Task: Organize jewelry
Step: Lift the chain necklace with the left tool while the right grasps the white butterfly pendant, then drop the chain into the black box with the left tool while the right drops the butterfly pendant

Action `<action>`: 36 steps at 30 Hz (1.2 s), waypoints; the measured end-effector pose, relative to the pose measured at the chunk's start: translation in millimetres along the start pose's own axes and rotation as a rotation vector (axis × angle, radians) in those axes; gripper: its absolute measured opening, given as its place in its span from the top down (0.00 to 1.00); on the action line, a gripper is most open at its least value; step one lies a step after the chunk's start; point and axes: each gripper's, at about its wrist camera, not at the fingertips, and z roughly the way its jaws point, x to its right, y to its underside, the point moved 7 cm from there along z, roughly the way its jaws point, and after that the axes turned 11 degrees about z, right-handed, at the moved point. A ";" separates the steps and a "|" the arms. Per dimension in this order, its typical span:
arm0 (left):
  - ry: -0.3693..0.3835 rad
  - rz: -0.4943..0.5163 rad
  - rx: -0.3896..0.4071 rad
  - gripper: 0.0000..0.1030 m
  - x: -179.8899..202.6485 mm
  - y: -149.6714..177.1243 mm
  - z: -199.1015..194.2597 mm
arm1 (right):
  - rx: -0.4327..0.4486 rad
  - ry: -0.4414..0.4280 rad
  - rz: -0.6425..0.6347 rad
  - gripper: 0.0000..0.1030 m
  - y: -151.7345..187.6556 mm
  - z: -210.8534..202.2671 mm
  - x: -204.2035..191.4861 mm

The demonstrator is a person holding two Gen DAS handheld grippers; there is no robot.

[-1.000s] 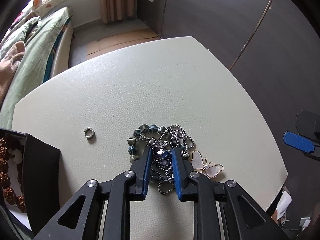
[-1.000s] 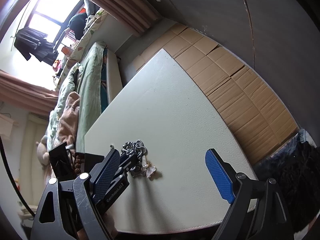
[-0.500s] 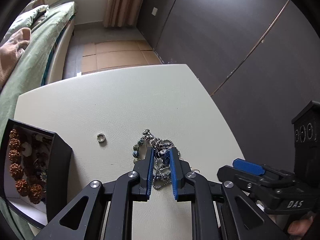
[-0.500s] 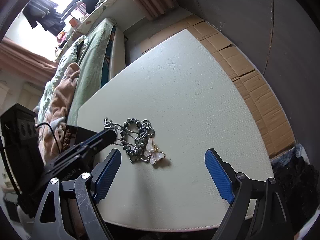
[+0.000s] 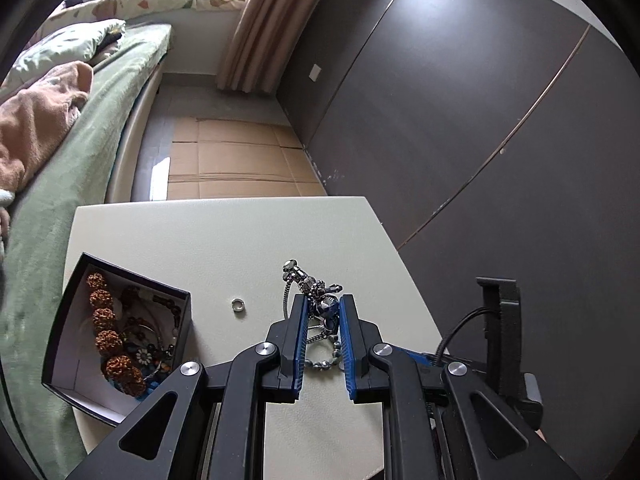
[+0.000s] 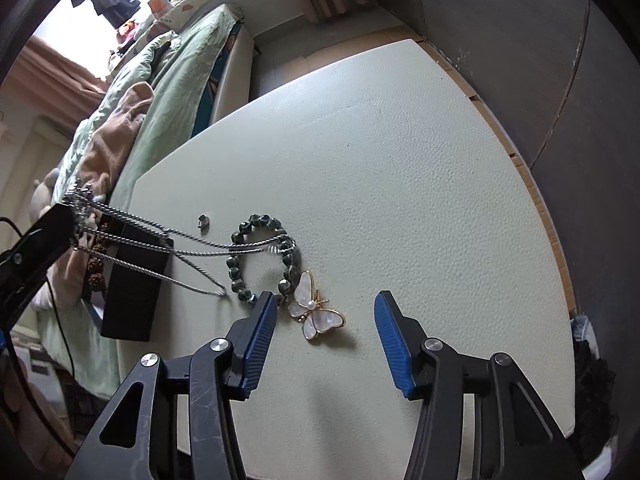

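Note:
My left gripper (image 5: pixel 323 308) is shut on a silver chain necklace (image 5: pixel 316 290) and holds it above the white table (image 5: pixel 224 240). In the right wrist view its strands (image 6: pixel 192 246) stretch from the left gripper (image 6: pixel 48 224) down to a dark green bead bracelet (image 6: pixel 236 276) lying on the table. My right gripper (image 6: pixel 326 304) points down over a pearly butterfly brooch (image 6: pixel 316 314). Its jaws are closing, the brooch lies between them, and the pads do not touch it. A small silver ring (image 5: pixel 239 305) lies apart on the table.
A black jewelry box (image 5: pixel 132 272) with brown bead strings and other pieces stands at the table's left edge, also seen as the box (image 6: pixel 132 292) in the right wrist view. A bed with green bedding (image 5: pixel 80 140) runs along the left. Dark wall panels (image 5: pixel 480 120) stand on the right.
My left gripper has risen with the chain, drawing it out of the pile. My right gripper has come down over the butterfly brooch and its jaws have narrowed.

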 end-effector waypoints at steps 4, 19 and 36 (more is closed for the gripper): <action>-0.003 -0.016 0.013 0.85 -7.6 -0.1 -6.3 | -0.006 0.046 -0.045 0.59 2.7 10.1 -6.1; -0.031 -0.006 0.034 0.85 -10.0 2.5 -20.9 | 0.028 0.062 -0.068 0.86 12.7 -5.8 -5.4; -0.064 -0.004 0.241 0.85 -20.3 -36.2 -111.1 | 0.146 -0.251 0.023 0.86 -5.5 -48.0 -48.5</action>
